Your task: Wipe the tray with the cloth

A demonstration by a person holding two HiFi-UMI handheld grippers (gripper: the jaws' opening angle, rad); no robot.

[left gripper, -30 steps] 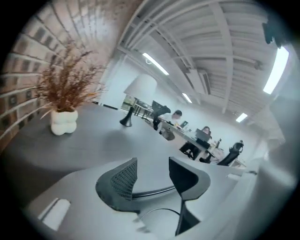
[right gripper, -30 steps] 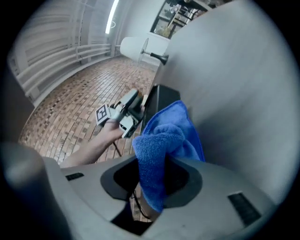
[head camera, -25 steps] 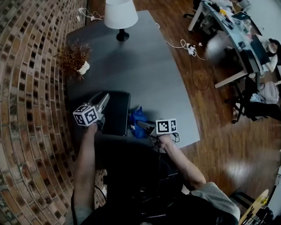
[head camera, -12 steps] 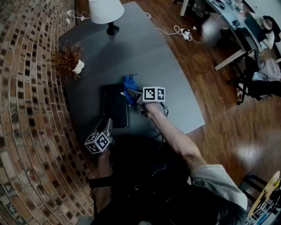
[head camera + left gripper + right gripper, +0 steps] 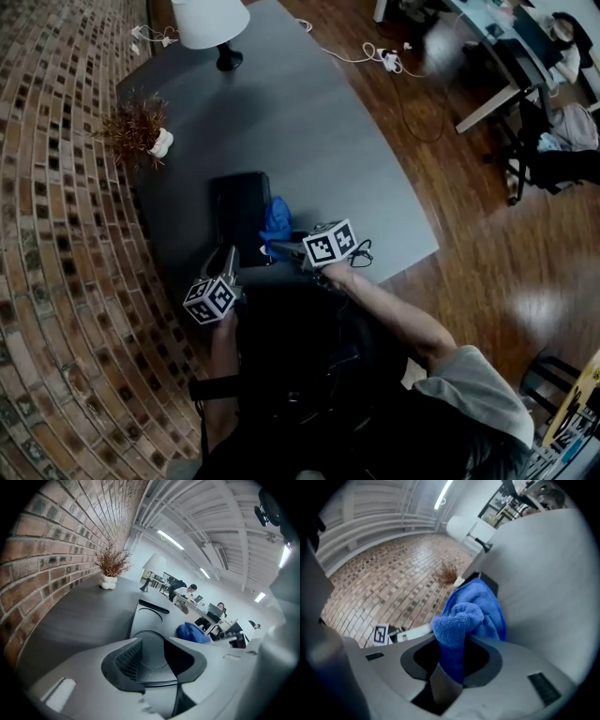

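A black tray [image 5: 234,202] lies on the grey table [image 5: 309,131], close to its near edge. My right gripper [image 5: 275,246] is shut on a bunched blue cloth [image 5: 277,217], which rests on the tray's right edge. In the right gripper view the cloth [image 5: 473,606] bulges out past that gripper [image 5: 452,639]. My left gripper [image 5: 232,253] is at the tray's near left edge. In the left gripper view this gripper [image 5: 151,641] has the rim of the tray [image 5: 150,616] between its pads, and the cloth [image 5: 192,632] shows to the right.
A brick wall [image 5: 56,234] runs along the table's left side. A dried plant in a white pot [image 5: 141,127] and a white lamp [image 5: 208,23] stand further back. The wooden floor at the right holds cables [image 5: 375,56] and desks.
The left gripper went from the tray's left side to its near edge, then stayed. The right gripper carried the cloth to the tray's far right corner and back toward me along the right edge.
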